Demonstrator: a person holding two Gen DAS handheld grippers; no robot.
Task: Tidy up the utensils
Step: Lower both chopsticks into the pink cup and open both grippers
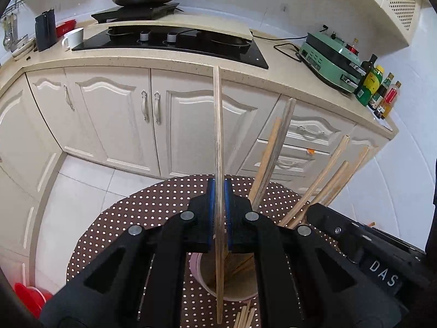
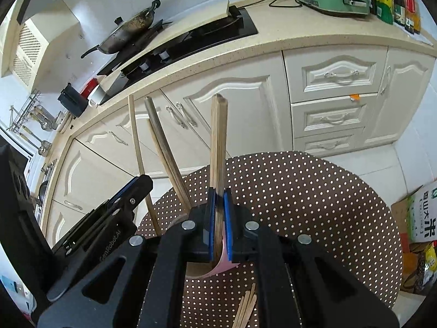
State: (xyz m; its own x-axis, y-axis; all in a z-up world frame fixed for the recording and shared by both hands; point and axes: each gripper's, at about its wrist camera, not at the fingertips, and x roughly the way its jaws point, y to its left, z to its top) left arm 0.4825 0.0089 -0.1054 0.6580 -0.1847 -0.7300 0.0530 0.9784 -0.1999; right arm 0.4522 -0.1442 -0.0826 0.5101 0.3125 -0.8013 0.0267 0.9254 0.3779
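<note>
Left wrist view shows your left gripper (image 1: pixel 219 213) clamped on one upright chopstick (image 1: pixel 217 125) over the pink cup (image 1: pixel 197 273), while your right gripper (image 2: pixel 219 224) pinches several chopsticks (image 2: pixel 218 136), ready for dropping in.

We see the round polka-dot brown worktop (image 1: pixel 114 235) in front of the cream kitchen cabinets (image 1: pixel 109 109), with the pink cylindrical holder (image 1: pixel 200 278) standing on it. The single wooden chopstick (image 1: pixel 217 136) rises upright between the fingers of the left hand-held gripper (image 1: pixel 219 216), its lower end inside the holder. To its right, the leaning wooden chopsticks (image 1: pixel 319 183) stand in the same holder. The right hand-held gripper (image 2: pixel 219 224) encloses the paired wooden chopsticks (image 2: pixel 218 136) above the holder. The loose wooden chopsticks (image 2: pixel 247 311) lie on the worktop, nearer us than the holder.
</note>
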